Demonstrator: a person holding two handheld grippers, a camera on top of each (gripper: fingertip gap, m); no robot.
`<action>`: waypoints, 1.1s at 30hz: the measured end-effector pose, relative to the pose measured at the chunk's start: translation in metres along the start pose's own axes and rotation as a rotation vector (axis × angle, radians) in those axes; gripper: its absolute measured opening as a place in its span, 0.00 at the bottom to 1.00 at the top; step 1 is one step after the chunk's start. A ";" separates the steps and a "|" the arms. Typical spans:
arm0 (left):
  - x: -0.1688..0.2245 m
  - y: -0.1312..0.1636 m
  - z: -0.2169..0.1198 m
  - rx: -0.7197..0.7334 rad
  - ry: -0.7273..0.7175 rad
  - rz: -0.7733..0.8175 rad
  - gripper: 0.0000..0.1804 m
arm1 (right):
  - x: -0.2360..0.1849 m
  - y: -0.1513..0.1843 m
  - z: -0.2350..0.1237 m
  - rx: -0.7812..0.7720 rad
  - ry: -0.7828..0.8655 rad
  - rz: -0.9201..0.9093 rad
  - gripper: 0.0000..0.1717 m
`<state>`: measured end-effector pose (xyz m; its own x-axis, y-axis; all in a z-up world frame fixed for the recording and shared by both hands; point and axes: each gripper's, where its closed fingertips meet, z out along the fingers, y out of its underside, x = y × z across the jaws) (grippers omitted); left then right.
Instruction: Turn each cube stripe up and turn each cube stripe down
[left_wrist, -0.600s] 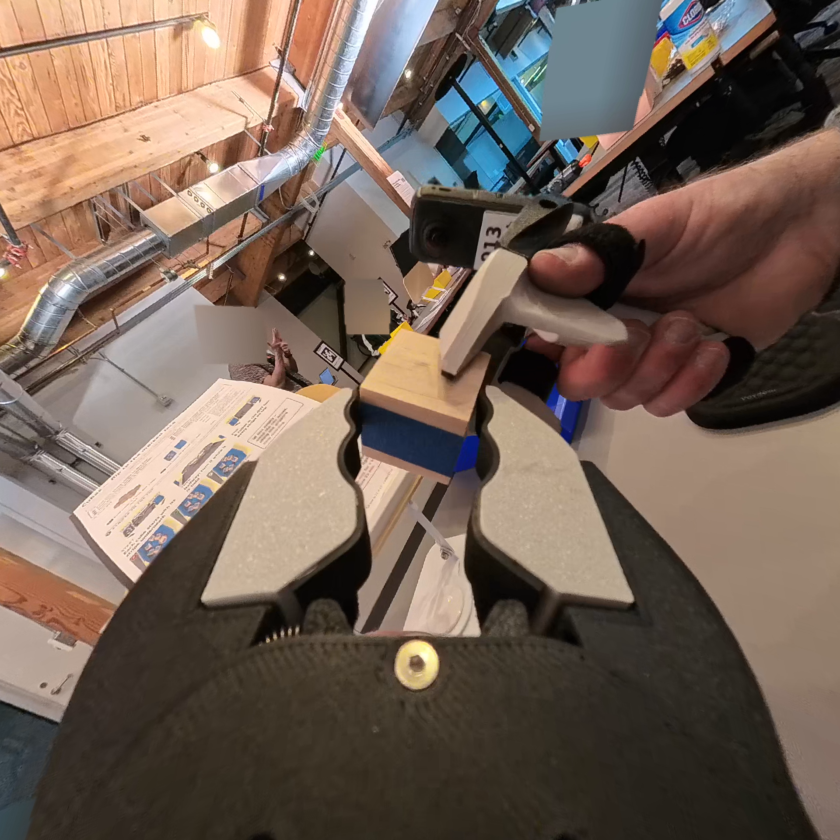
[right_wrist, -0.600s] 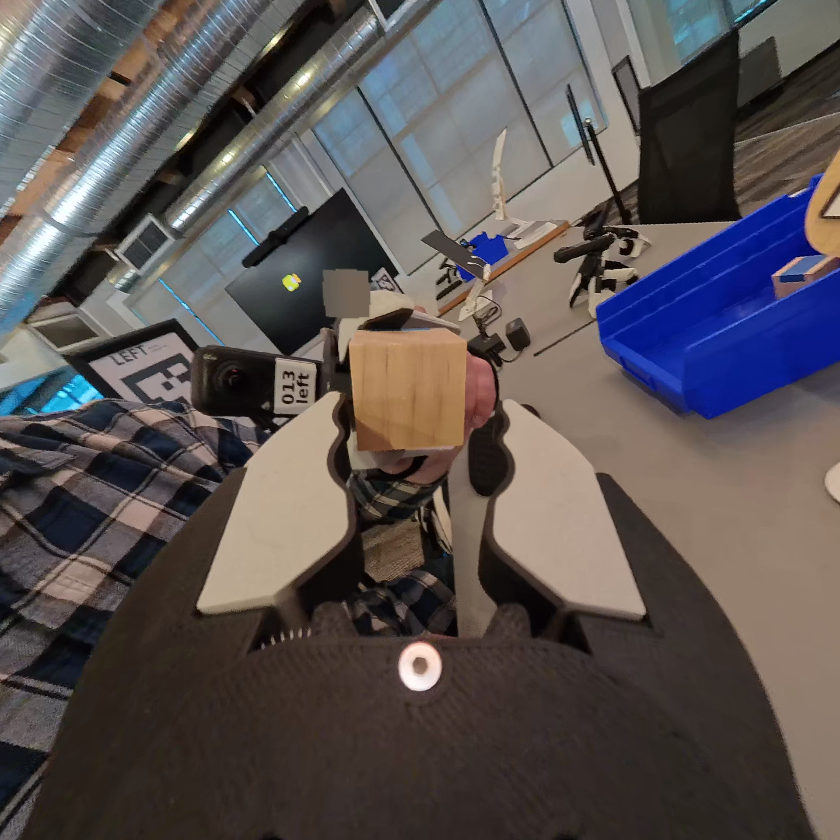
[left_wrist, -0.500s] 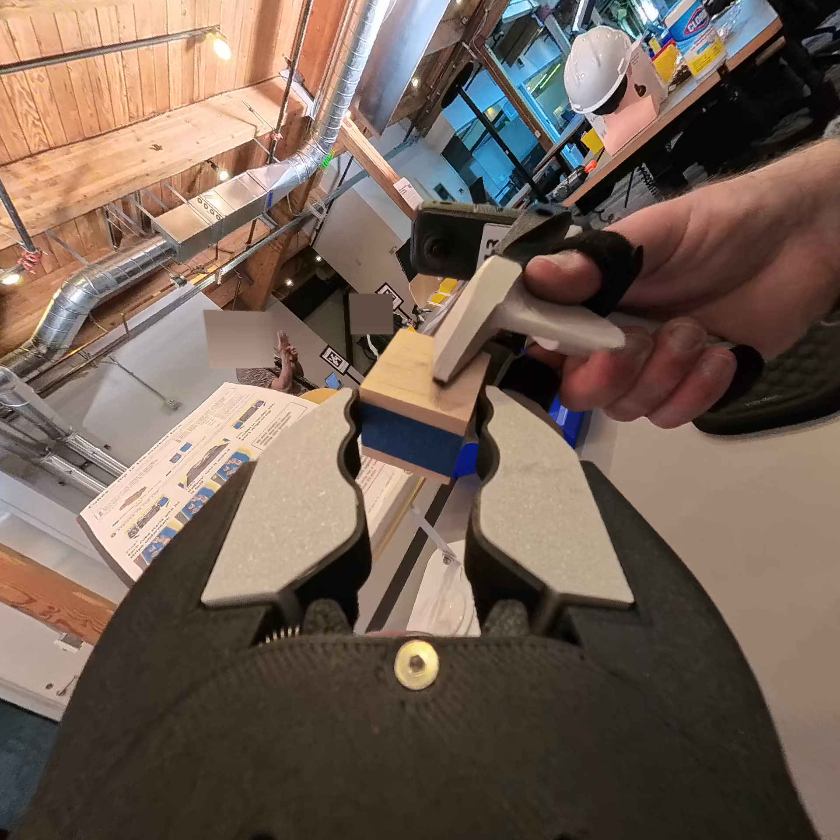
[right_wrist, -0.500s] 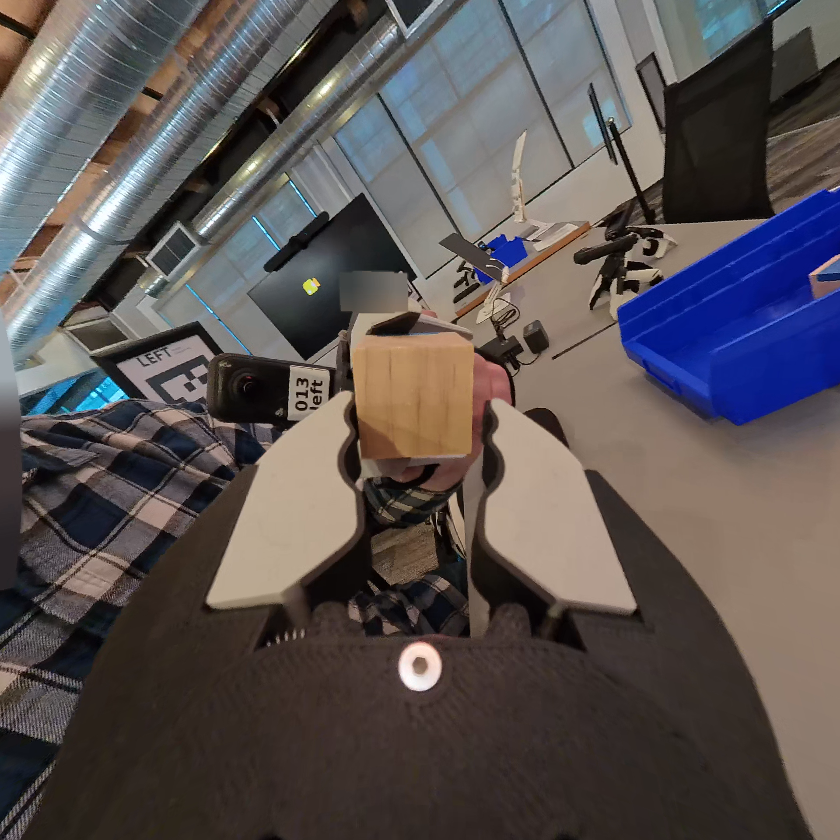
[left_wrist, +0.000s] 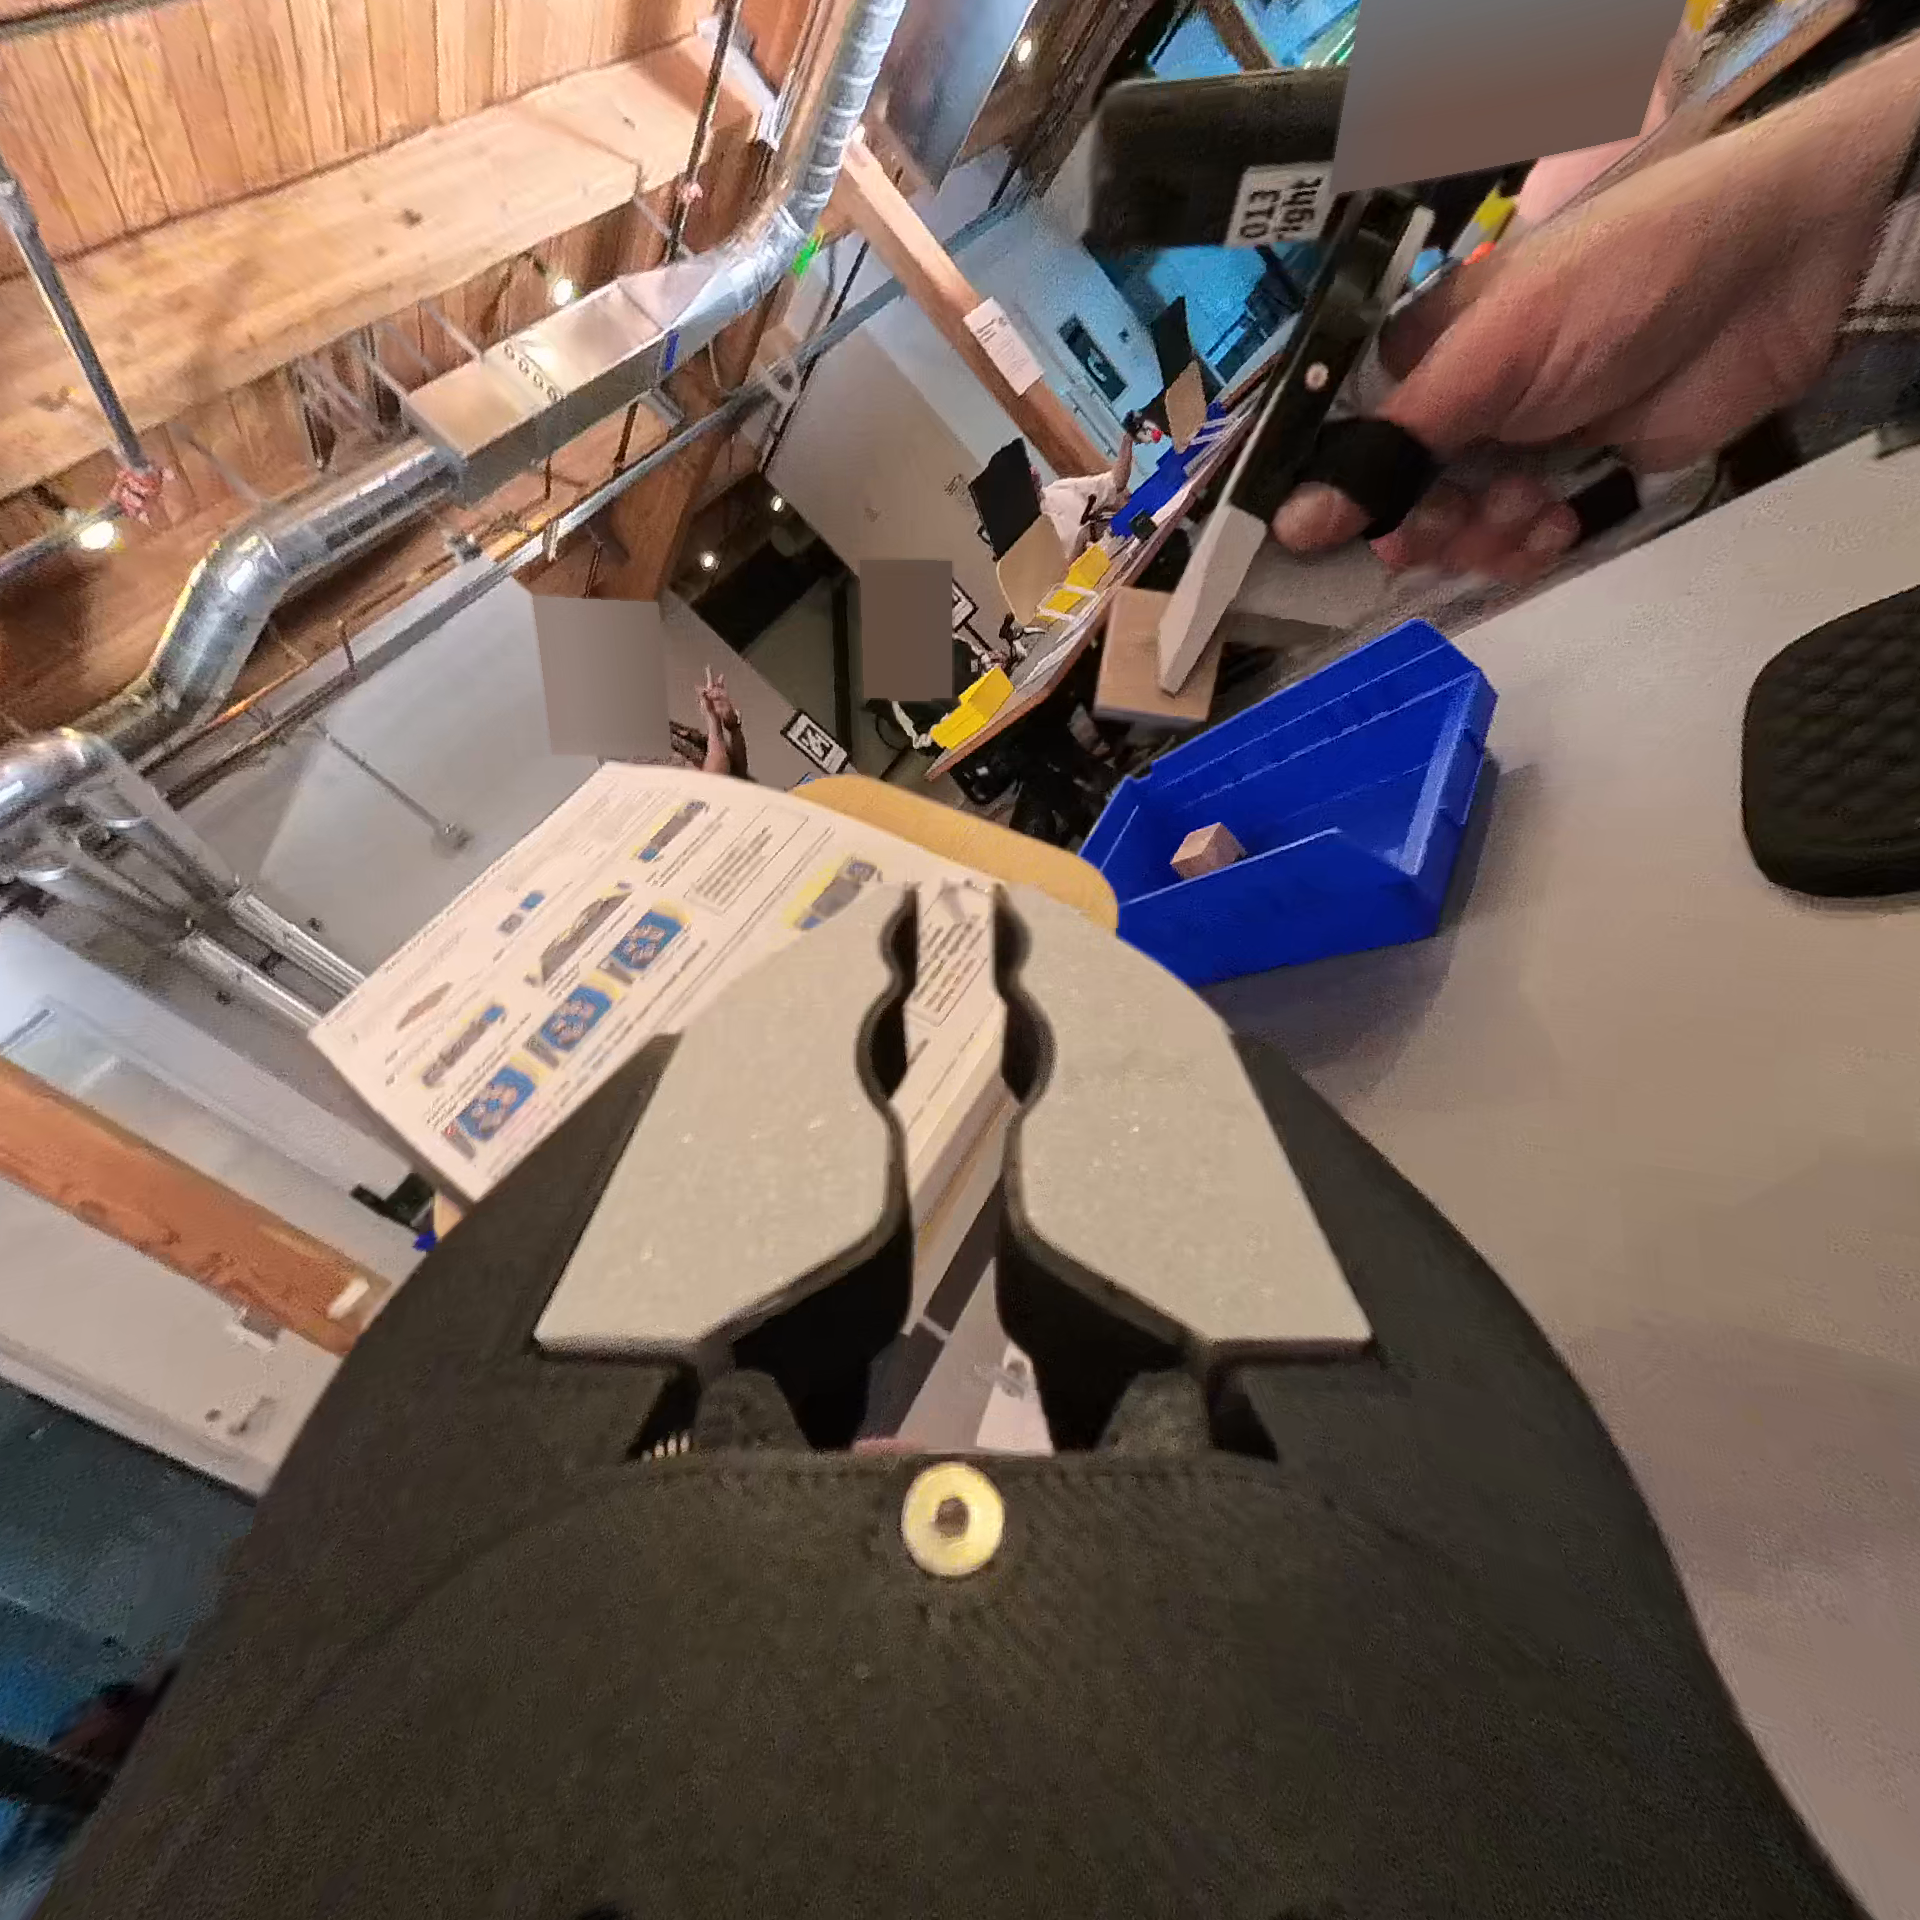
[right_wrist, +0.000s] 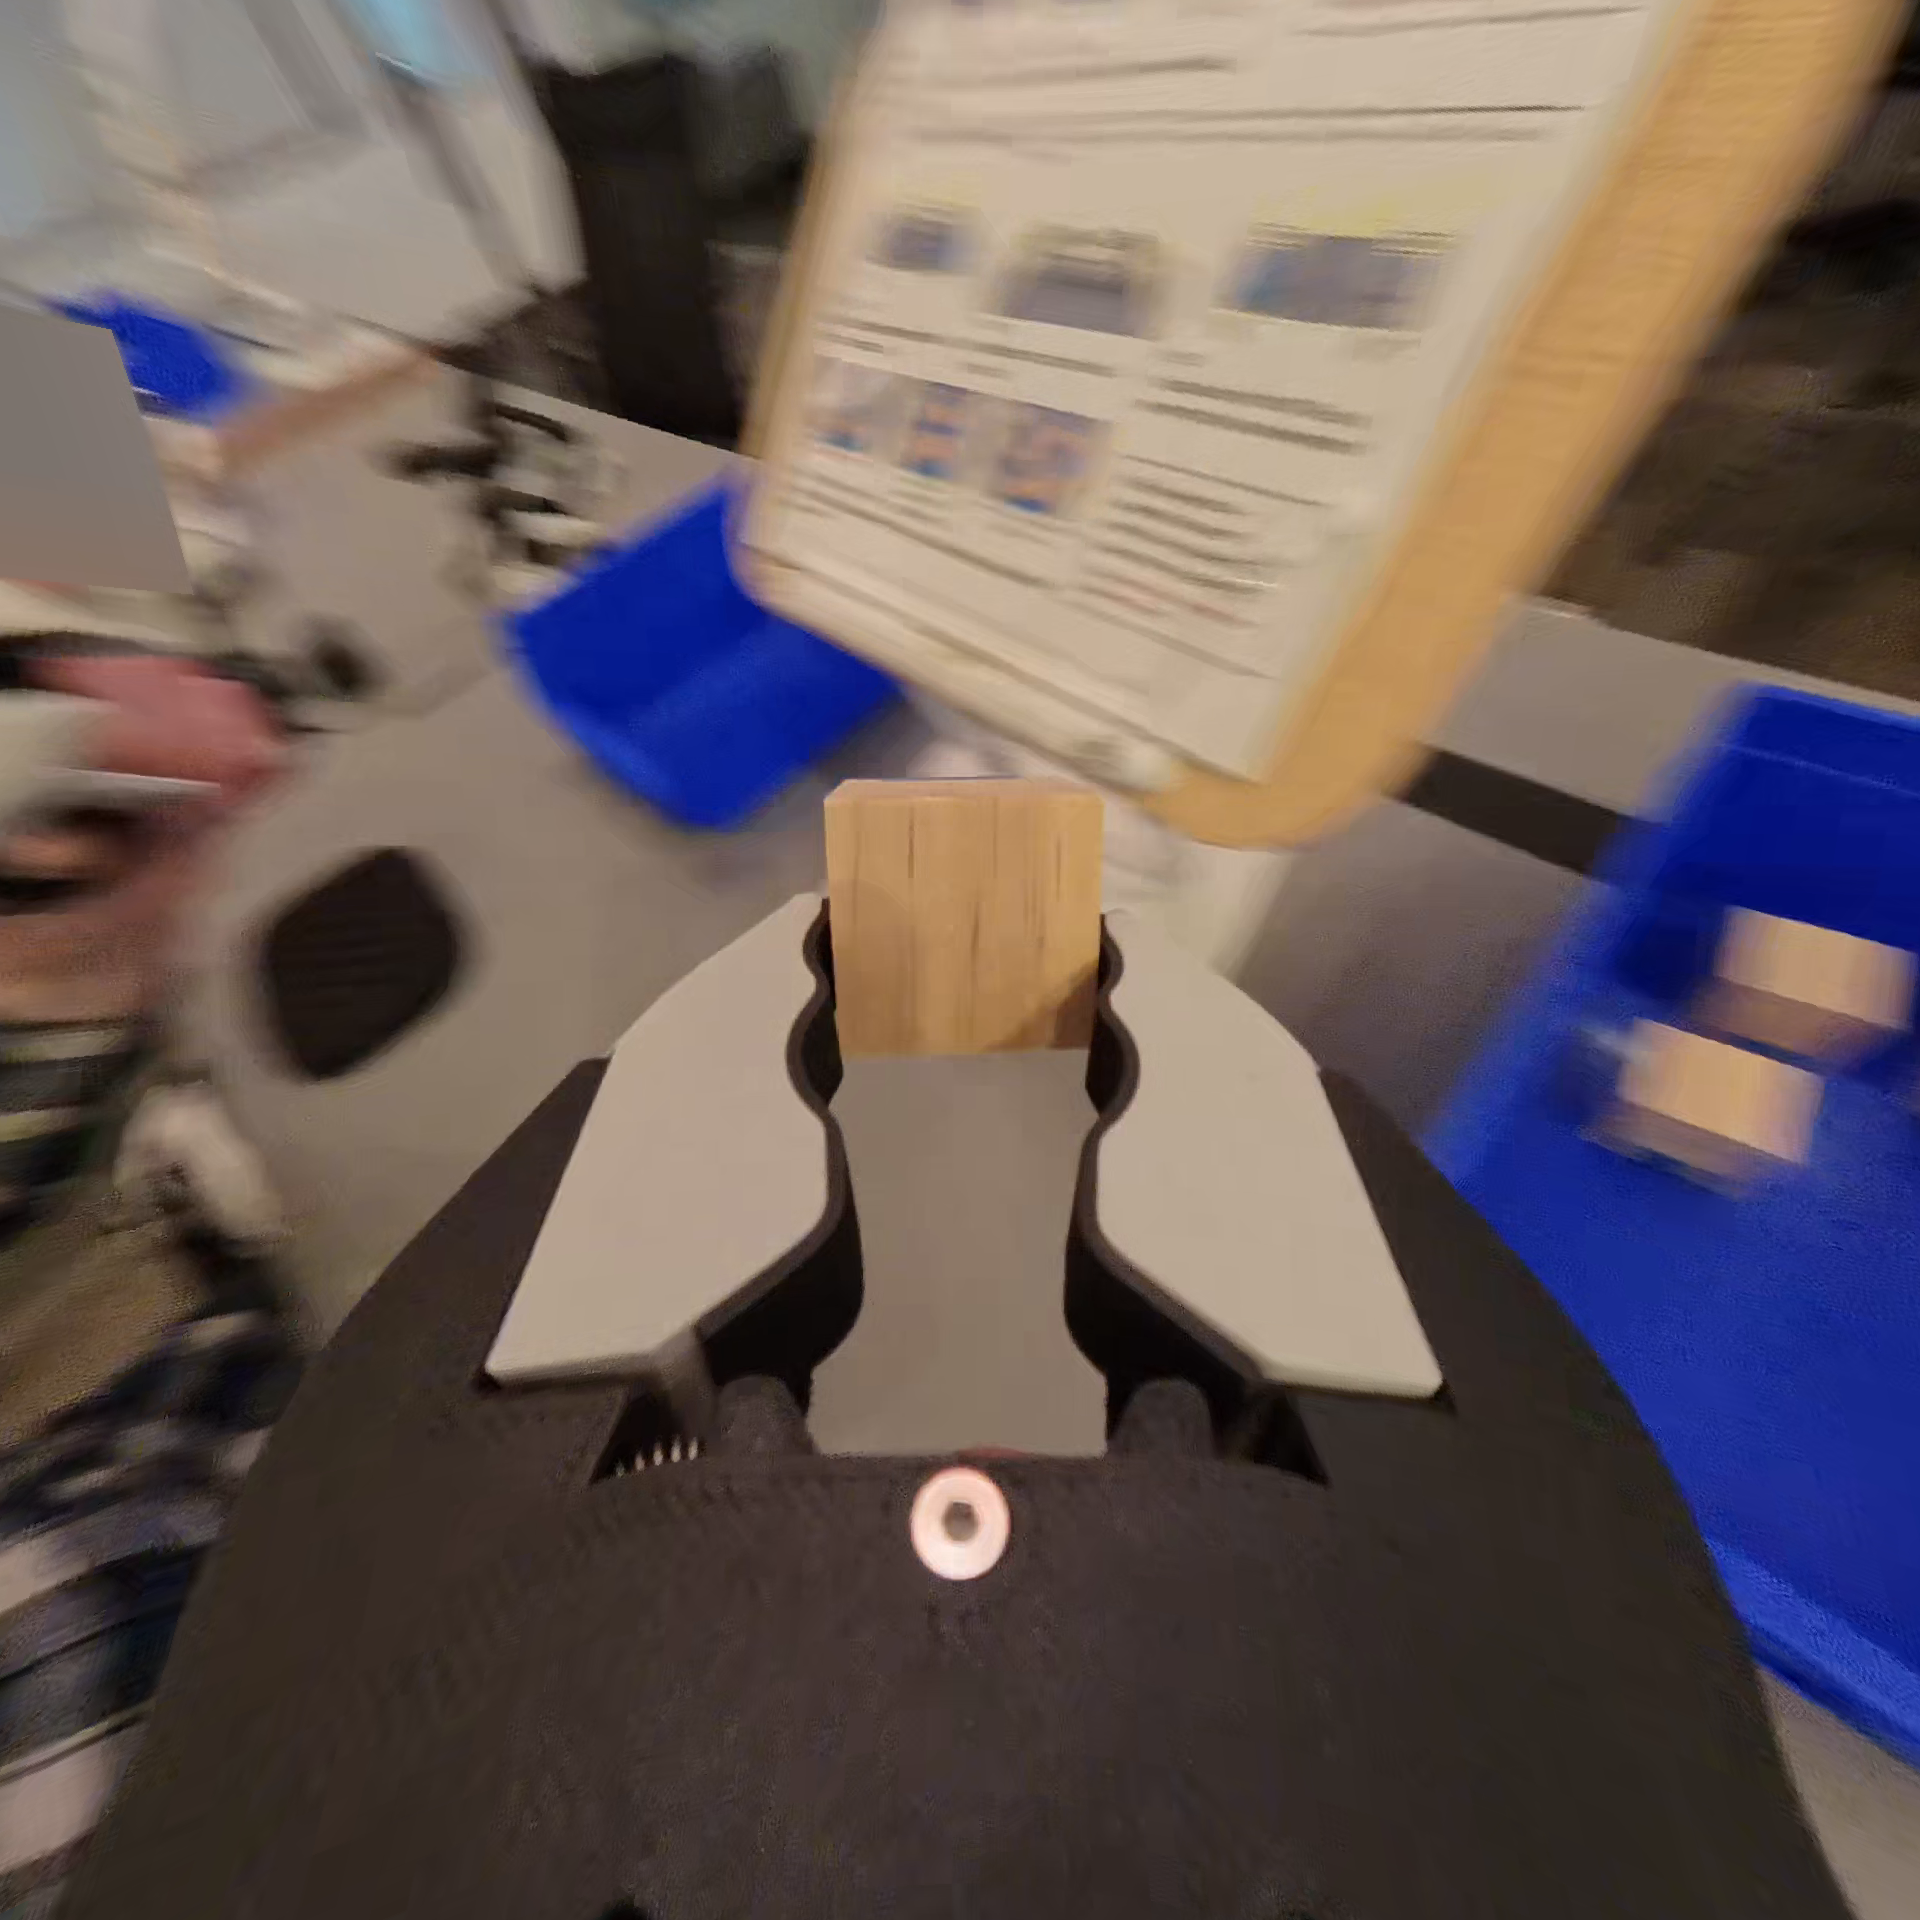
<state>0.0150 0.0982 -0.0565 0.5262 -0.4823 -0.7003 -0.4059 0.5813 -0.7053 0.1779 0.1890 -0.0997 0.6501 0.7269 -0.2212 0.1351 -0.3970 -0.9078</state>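
Your right claw (right_wrist: 961, 935) clamps the wooden cube (right_wrist: 964, 925) between both pads; your left claw (left_wrist: 951, 914), narrow, holds nothing. You're mid-transfer, I judge: next, set the cube in the blue bin (right_wrist: 1704, 1299) to the claw's right, stripe correctly oriented.

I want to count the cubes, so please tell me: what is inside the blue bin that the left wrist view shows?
One wooden cube lies inside the blue bin, near its front wall. That wall hides the floor just behind it, so anything lying low there cannot be seen.
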 end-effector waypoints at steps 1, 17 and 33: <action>-0.007 0.005 -0.002 -0.007 -0.006 -0.017 0.02 | 0.037 0.003 -0.003 -0.048 0.125 -0.014 0.26; -0.061 0.067 -0.018 -0.138 -0.092 -0.101 0.00 | 0.340 0.162 0.017 -0.729 0.686 0.302 0.27; -0.098 0.099 -0.036 -0.237 -0.167 -0.123 0.06 | 0.262 0.046 -0.006 -0.350 0.615 0.097 0.40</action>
<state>-0.1037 0.1794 -0.0621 0.6896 -0.4134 -0.5946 -0.4842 0.3473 -0.8031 0.3587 0.3575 -0.1967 0.9615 0.2721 0.0392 0.2199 -0.6754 -0.7039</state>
